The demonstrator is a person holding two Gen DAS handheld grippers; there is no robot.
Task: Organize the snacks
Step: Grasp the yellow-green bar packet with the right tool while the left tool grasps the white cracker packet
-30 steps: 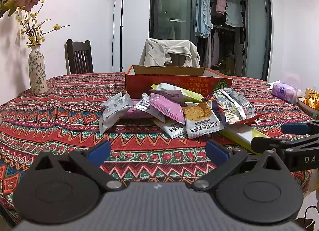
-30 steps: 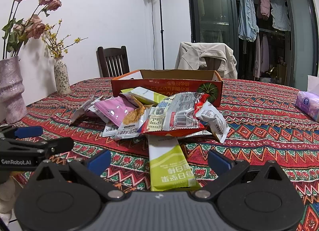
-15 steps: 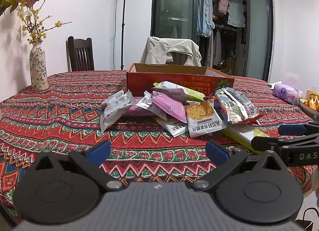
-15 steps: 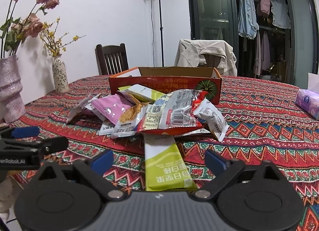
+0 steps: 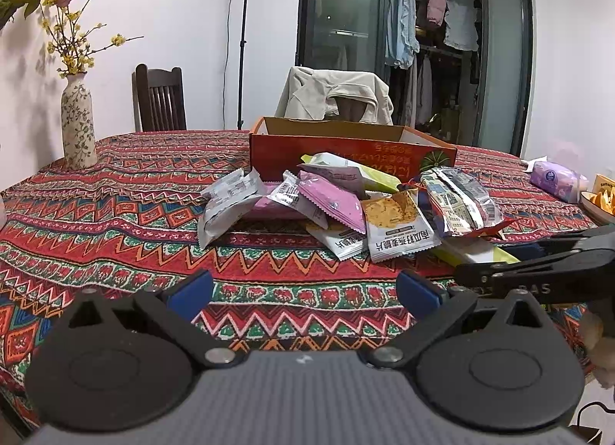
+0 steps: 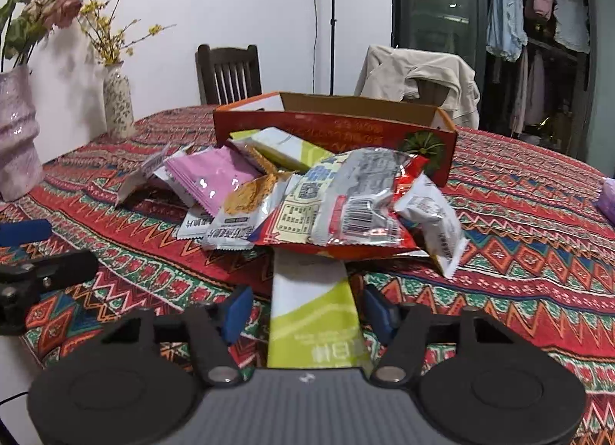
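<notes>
One red box (image 6: pixel 334 133), two vases (image 6: pixel 117 102), two chairs (image 6: pixel 228 74), roughly nine snack packets (image 6: pixel 238 175) piled.

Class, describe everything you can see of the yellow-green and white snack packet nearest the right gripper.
The yellow-green and white packet is a long, flat, glossy wrapper with printed characters, lying on the patterned tablecloth. Its far end is tucked under the red snack bag in the pile. Its near end sits between the blue pads of the right gripper, whose jaws are closing without yet pressing it.
</notes>
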